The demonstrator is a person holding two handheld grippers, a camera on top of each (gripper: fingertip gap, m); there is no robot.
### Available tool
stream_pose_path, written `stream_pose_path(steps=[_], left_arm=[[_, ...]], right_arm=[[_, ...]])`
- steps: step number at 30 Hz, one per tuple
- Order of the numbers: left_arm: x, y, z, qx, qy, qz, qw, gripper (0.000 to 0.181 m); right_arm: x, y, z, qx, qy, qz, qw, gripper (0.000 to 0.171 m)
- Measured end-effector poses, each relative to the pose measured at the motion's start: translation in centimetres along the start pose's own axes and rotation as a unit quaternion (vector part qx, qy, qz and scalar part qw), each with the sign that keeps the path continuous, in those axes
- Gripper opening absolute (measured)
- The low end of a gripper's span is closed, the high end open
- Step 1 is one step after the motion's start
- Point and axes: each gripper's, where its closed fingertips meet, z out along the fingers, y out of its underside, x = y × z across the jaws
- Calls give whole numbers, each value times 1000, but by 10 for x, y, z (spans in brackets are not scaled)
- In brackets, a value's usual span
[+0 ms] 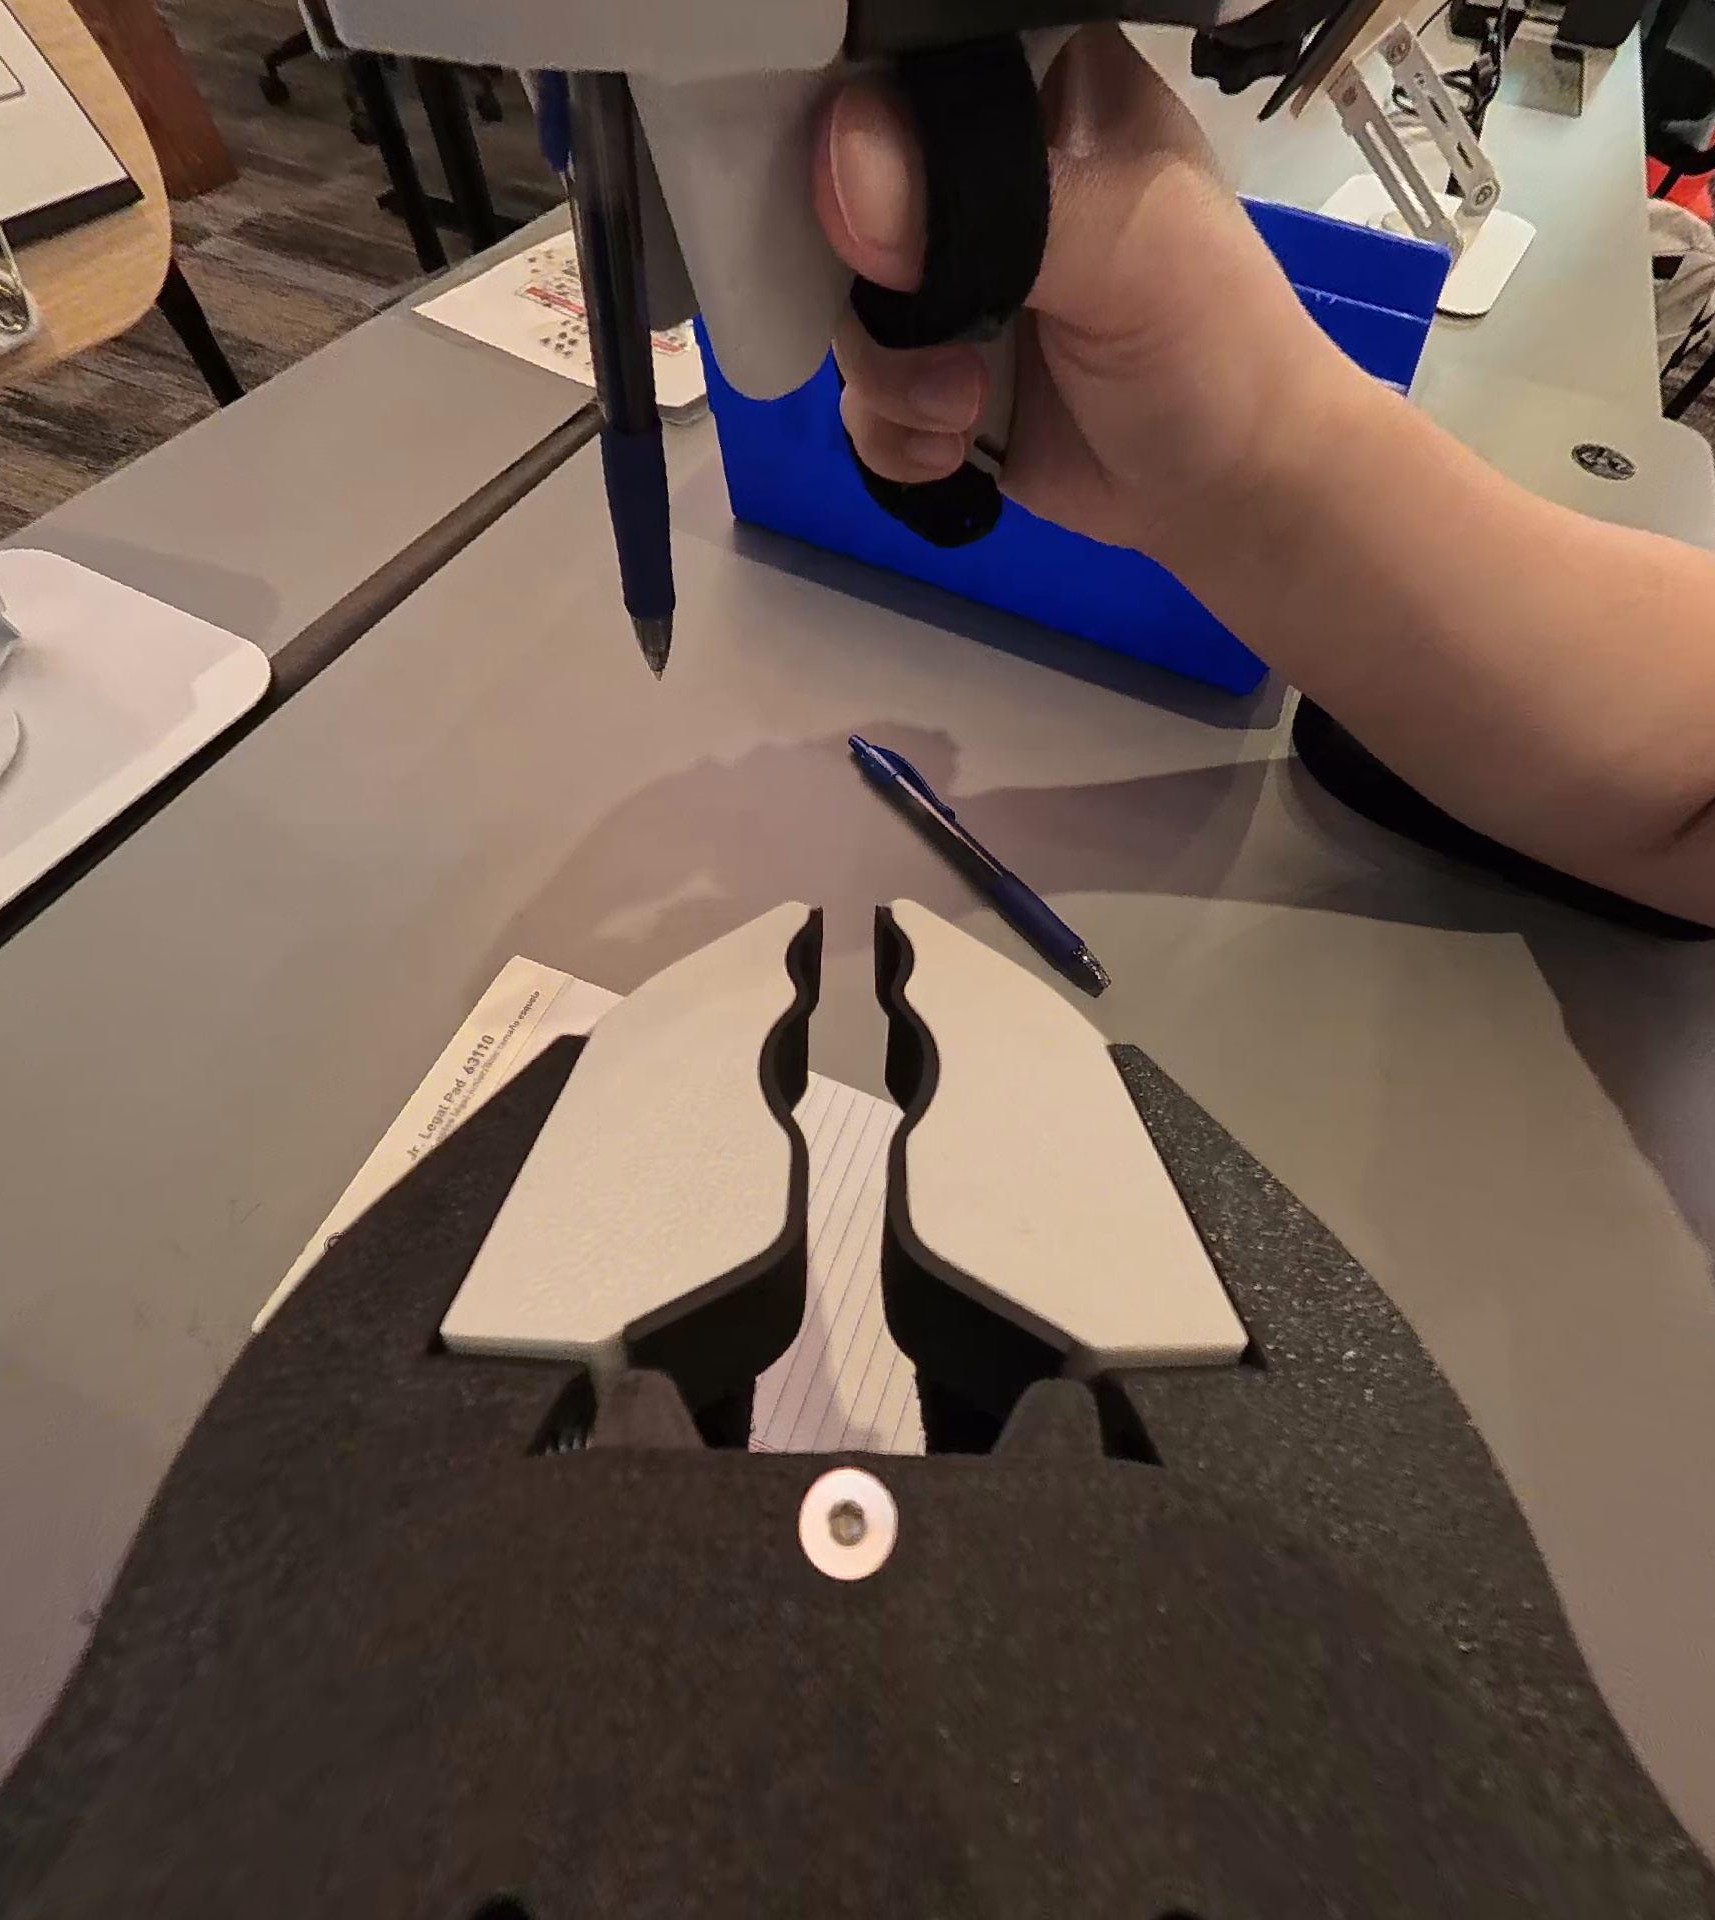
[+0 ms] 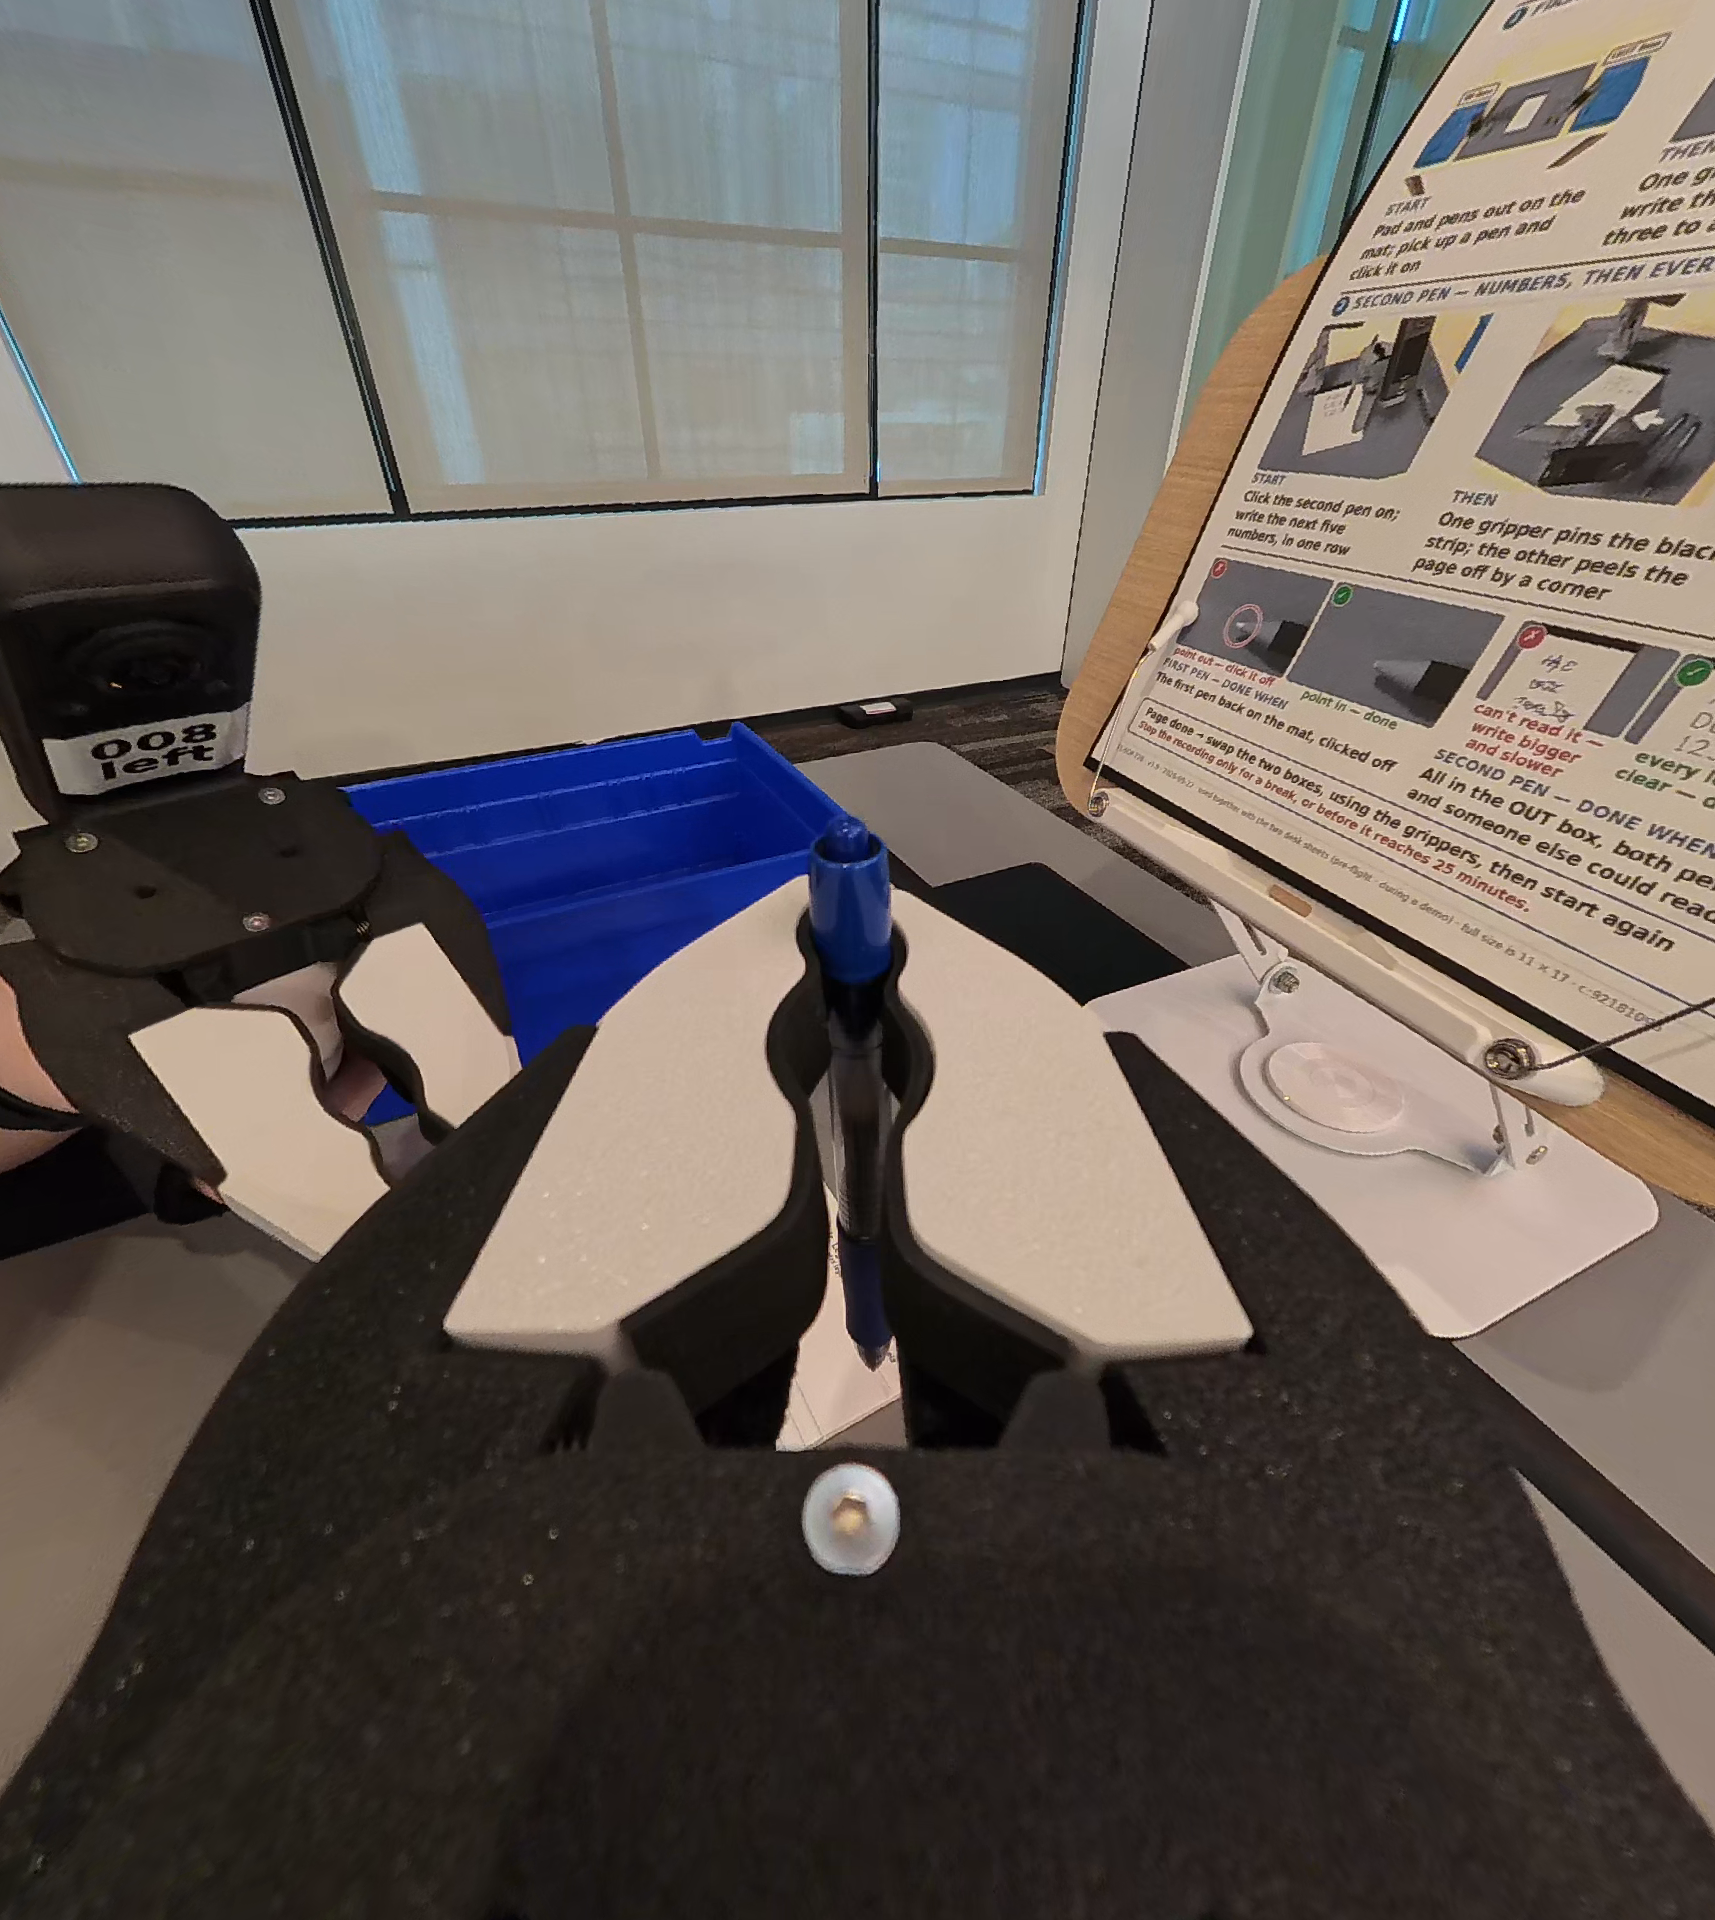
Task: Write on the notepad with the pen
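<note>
My right gripper (image 2: 848, 940) is shut on a blue pen (image 2: 851, 1049) and holds it upright, tip down. In the left wrist view this pen (image 1: 629, 416) hangs from the right gripper (image 1: 593, 52), its tip a little above the grey table and beyond the pad. The white lined notepad (image 1: 479, 1101) lies flat under my left gripper (image 1: 848, 920), whose jaws stand a narrow gap apart with nothing between them. A strip of the pad (image 2: 837, 1392) shows under the right gripper. A second blue pen (image 1: 978, 862) lies on the table right of the pad.
A blue bin (image 1: 1040, 582) stands behind the pens and shows again in the right wrist view (image 2: 604, 831). An instruction board (image 2: 1559, 520) on a white stand (image 2: 1352, 1195) stands to the side. The left gripper (image 2: 354, 1101) and a person's hand are close by.
</note>
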Motion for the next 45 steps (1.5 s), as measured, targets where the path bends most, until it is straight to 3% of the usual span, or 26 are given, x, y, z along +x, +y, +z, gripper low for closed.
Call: stream_pose_path(steps=[23,33,37,41,45], left_arm=[[14,20,4,-71,33,33,996,0],[14,33,-5,-131,-19,111,985,0],[21,52,0,-89,-42,113,989,0],[13,60,-8,1,-129,145,981,0],[32,73,-2,-24,-94,152,984,0]], right_arm=[[-1,15,9,-18,-10,13,1000,5],[-20,26,26,5,-65,54,996,4],[-38,24,37,28,-106,74,991,4],[-53,26,53,33,-135,88,986,5],[-61,32,73,30,-160,110,980,5]])
